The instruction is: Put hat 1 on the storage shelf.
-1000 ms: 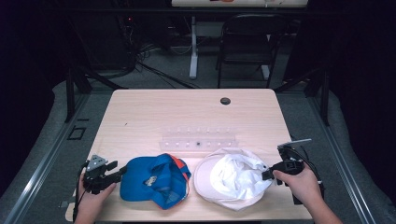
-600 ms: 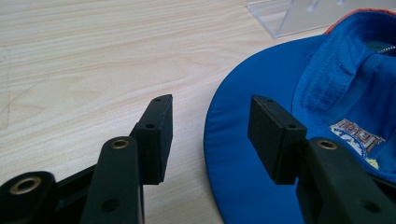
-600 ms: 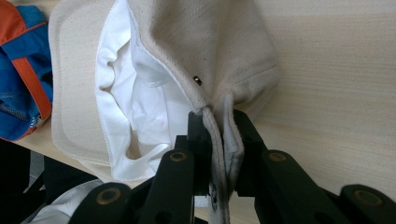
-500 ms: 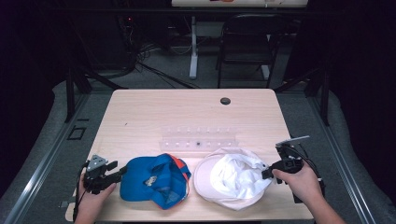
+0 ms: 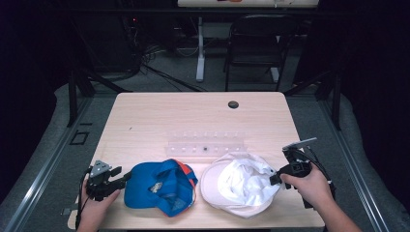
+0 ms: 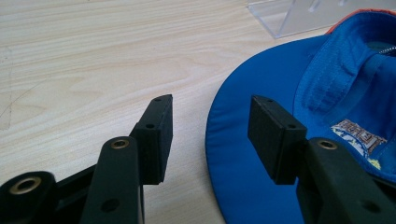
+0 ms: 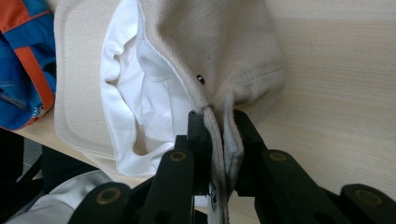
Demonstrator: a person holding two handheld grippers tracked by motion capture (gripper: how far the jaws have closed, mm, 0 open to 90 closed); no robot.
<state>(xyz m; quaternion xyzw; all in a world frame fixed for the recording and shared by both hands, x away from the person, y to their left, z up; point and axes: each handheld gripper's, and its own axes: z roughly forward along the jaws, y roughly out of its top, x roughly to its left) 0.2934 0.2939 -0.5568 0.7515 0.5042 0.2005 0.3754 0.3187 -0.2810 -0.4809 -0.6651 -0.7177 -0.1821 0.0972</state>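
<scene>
A blue cap (image 5: 159,187) with orange trim lies upside down at the table's front left. A white cap (image 5: 239,183) lies upside down beside it on the right. My left gripper (image 5: 126,177) stands open at the blue cap's brim (image 6: 243,154), one jaw over the brim and the other over bare wood, pads apart from the fabric. My right gripper (image 5: 272,178) is shut on the white cap's rear edge (image 7: 219,135), which is pinched folded between the pads. The cap's white lining (image 7: 140,107) faces up.
A clear plastic rack (image 5: 205,145) stands just behind the two caps; its corner (image 6: 299,16) is near the blue cap. A round black grommet (image 5: 233,104) sits at the table's far side. The table's front edge (image 5: 203,226) runs close under both caps.
My right gripper with the white cap's edge has shifted slightly. The left gripper and blue cap have stayed put.
</scene>
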